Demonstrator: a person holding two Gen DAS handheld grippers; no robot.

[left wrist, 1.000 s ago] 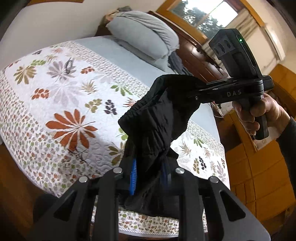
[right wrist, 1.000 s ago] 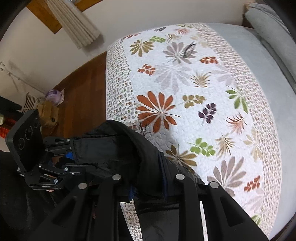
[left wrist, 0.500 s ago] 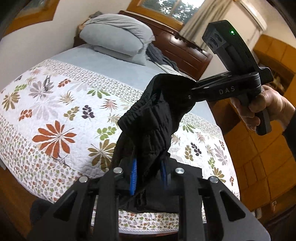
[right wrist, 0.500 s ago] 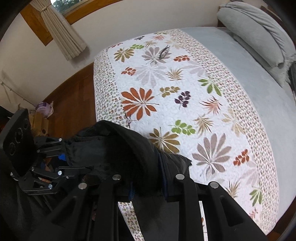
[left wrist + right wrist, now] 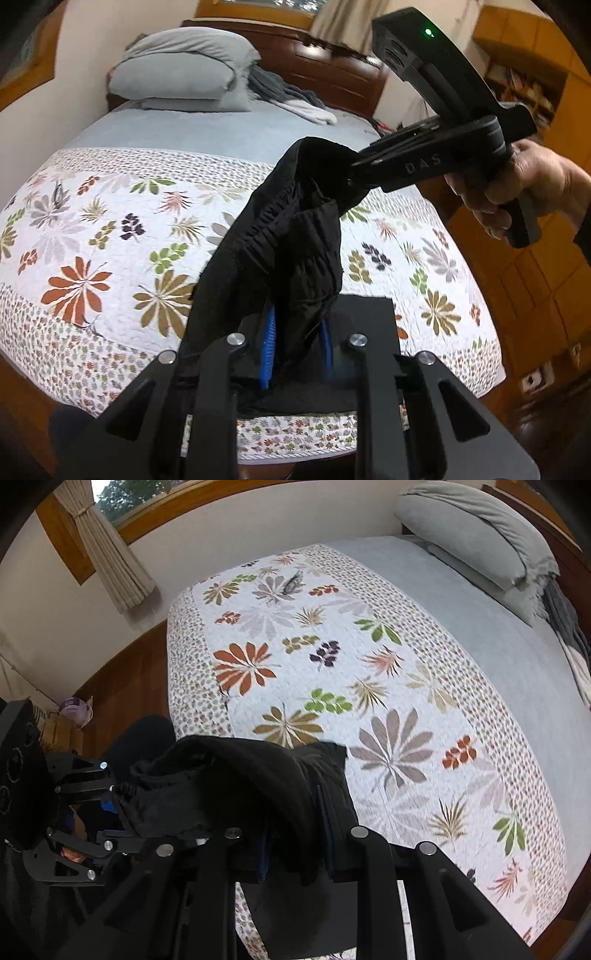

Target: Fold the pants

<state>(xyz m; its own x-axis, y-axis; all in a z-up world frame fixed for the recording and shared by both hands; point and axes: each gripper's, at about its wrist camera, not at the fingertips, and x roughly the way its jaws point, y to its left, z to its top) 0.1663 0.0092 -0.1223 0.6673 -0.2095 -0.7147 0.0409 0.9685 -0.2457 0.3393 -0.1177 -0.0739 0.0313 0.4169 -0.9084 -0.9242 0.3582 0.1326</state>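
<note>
Black pants (image 5: 291, 236) stretch from lower centre to upper right, clamped by left tool (image 5: 297, 345) and right tool (image 5: 354, 162) above the bed (image 5: 110, 206).

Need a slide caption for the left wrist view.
Both tongs, left and right, grip black pants above a floral quilt.

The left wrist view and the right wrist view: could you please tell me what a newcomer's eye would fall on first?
First come the black pants, bunched and hanging in the air between the left hand-held gripper and the right hand-held gripper, each clamped on the fabric. Under them spreads the floral quilt, covering the foot of the bed. Grey pillows are stacked by the wooden headboard.
</note>
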